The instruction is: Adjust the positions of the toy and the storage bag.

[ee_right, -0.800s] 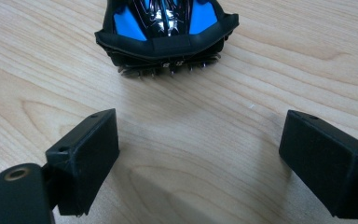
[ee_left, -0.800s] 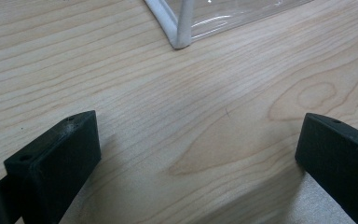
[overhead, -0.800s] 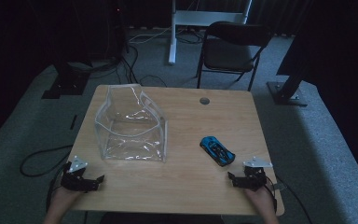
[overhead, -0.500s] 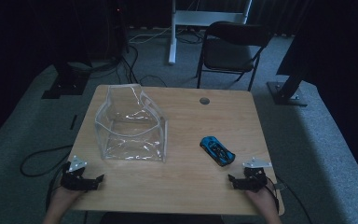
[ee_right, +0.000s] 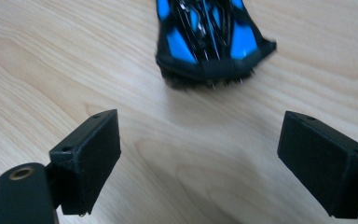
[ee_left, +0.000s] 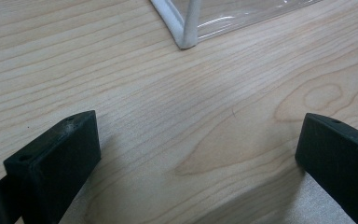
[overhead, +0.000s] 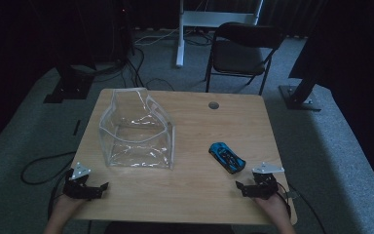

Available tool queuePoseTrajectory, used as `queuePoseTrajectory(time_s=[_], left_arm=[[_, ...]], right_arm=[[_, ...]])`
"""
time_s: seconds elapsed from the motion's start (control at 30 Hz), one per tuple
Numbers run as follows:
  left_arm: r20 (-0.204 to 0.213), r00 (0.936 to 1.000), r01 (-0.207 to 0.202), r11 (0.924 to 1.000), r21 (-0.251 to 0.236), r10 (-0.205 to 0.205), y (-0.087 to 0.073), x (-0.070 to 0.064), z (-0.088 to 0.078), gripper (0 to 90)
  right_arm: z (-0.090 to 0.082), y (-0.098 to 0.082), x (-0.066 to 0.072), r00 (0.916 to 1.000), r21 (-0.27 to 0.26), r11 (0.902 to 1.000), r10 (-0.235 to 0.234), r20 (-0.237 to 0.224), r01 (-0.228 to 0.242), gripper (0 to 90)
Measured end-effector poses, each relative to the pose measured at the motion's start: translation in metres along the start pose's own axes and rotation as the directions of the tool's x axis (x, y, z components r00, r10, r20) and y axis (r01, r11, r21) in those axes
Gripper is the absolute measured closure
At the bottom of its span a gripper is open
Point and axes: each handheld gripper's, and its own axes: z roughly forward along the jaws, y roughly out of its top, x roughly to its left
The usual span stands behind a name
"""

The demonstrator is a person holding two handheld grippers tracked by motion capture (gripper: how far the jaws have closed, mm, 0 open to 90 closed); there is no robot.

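Two objects lie on the light wooden bench (overhead: 190,195): a clear soft plastic pouch with white-edged seams (overhead: 137,131) on the left half, standing open at the top, and a small blue and black toy car (overhead: 227,157) on the right half, well apart from the pouch. The bench surface is pale wood grain, with a round grey cable port (overhead: 214,105) near its far edge.

Left tongs (overhead: 102,186) rest at the near left corner, jaws spread wide with bare wood between them; in the left gripper view the pouch's white corner seam (ee_left: 182,28) lies ahead of the jaws, not touching them. Right tongs (overhead: 239,187) rest at the near right edge, jaws likewise apart and holding nothing. The toy car sits just ahead of them; in the right gripper view its black rear end (ee_right: 209,70) faces the jaws, apart from both.

Room is dim. Grey carpet (overhead: 331,146) covers the floor, with black cables (overhead: 39,165) trailing at left. A black folding chair (overhead: 241,53) stands beyond the bench, with a white stand base (overhead: 209,19) behind it. A dark equipment foot (overhead: 299,95) is at the right.
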Motion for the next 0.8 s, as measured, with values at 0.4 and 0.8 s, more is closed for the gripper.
queuePoseTrajectory(time_s=[0.4,0.8], left_arm=[[0.003,1.0,-0.006,1.0,0.001,0.006,0.001,0.002,0.001,0.4],[0.003,1.0,-0.006,1.0,0.002,0.006,0.001,0.002,0.001,0.4]], right_arm=[[0.004,0.031,0.0,0.9976,-0.044,0.9983,-0.042,-0.055,0.04,12.4],[0.026,0.061,-0.01,0.9967,-0.052,0.9982,-0.034,-0.073,0.03,11.1]])
